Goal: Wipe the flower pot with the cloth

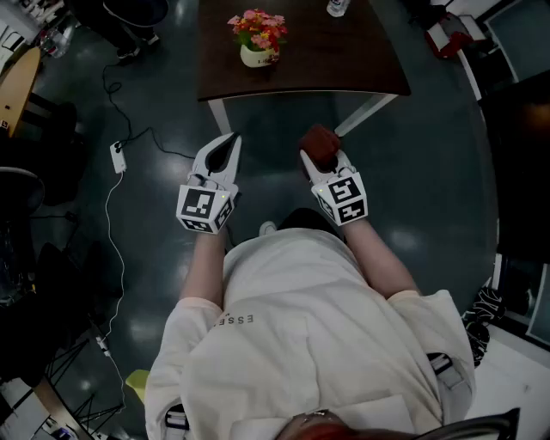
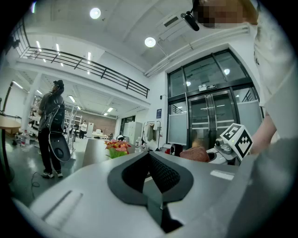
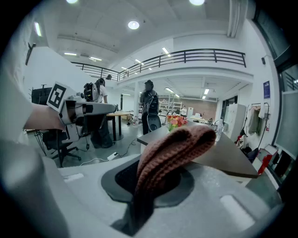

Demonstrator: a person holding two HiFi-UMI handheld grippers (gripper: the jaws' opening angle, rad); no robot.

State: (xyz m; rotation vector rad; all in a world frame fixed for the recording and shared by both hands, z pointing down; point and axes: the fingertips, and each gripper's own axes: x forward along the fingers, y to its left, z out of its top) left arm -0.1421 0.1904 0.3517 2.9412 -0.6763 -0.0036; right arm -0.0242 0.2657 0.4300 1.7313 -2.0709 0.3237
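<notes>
Seen from above, the flower pot [image 1: 256,57] is small and pale, topped with red and pink blooms [image 1: 258,27]. It stands on the far left part of the dark brown tabletop [image 1: 344,60], well apart from both tools. A clear bottle [image 1: 336,7] sits at the tabletop's far edge, to the right of the pot. Both tools are held over the floor [image 1: 430,189] on the near side of the tabletop. The left hand-held gripper [image 1: 230,140] has its jaws pressed together with nothing in them. Just right of it, the right hand-held gripper [image 1: 324,163] is clamped on the reddish-brown cloth [image 1: 320,140], which bunches out past its tips near the tabletop's near edge. A white power strip [image 1: 119,156] lies on the floor to the left.

In the left gripper view the two dark pads meet in a closed point, empty. Beyond them the blooms show to the left. The right tool's marker cube [image 2: 237,139] and the cloth show to the right. A person [image 2: 50,130] in dark clothes stands at the far left.

In the right gripper view the knitted cloth is pinched between the jaws and arches up and forward in a fold. The blooms show small just beyond the fold, far along the tabletop and apart from the cloth. An office chair [image 3: 63,139] stands on the floor to the left
</notes>
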